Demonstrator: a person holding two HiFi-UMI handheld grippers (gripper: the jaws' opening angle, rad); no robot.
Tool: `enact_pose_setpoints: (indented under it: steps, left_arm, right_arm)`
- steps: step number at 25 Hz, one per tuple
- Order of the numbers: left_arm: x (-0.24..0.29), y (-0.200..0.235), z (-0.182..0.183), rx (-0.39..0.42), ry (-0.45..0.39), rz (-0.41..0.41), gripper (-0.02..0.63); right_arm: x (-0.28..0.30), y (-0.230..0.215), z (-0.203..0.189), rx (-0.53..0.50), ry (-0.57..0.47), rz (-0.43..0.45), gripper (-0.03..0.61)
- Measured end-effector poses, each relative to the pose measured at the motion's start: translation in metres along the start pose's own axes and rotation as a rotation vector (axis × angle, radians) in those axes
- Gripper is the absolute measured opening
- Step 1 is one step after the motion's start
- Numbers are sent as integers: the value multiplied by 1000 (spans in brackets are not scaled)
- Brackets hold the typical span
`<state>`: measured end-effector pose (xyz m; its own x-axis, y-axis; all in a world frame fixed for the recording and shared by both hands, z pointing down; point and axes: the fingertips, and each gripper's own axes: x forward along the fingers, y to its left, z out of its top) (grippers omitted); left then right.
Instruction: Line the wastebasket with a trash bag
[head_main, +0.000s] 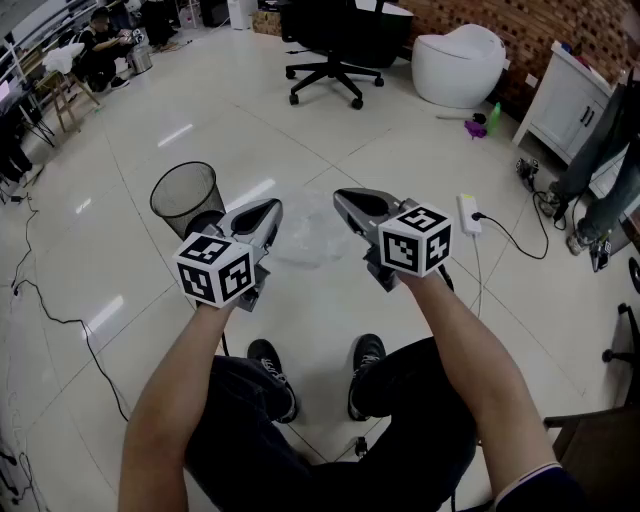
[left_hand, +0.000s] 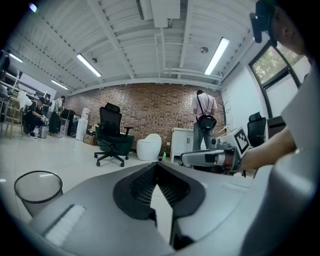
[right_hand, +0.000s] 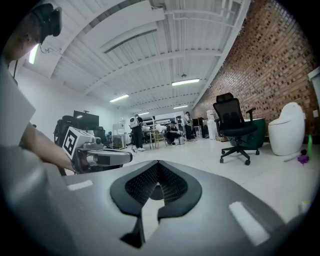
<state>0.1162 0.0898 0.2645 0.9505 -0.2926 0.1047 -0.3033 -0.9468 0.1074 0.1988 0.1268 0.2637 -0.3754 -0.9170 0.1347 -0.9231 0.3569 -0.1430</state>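
Tiled floor (head_main: 300, 130) beneath level grippers (head_main: 272, 208) (head_main: 340, 197) (closed)

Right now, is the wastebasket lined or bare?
Bare. The wastebasket shows only dark mesh; the clear bag lies crumpled on the floor nearby.

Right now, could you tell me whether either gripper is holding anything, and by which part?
Nothing is held. The left gripper and the right gripper are both shut and empty; the trash bag lies on the floor ahead of them.

The left claw (head_main: 272, 210) hides part of the wastebasket (head_main: 175, 222), and the clear bag (head_main: 310, 238) beyond shows only faintly.
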Motion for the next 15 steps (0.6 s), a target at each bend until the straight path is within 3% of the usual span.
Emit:
enact_pose_setpoints:
  steps: [15]
  left_arm:
    - [16,14,2,81,43,19,11]
  right_arm:
    - [-9,-34,11,-59,35,-34,0]
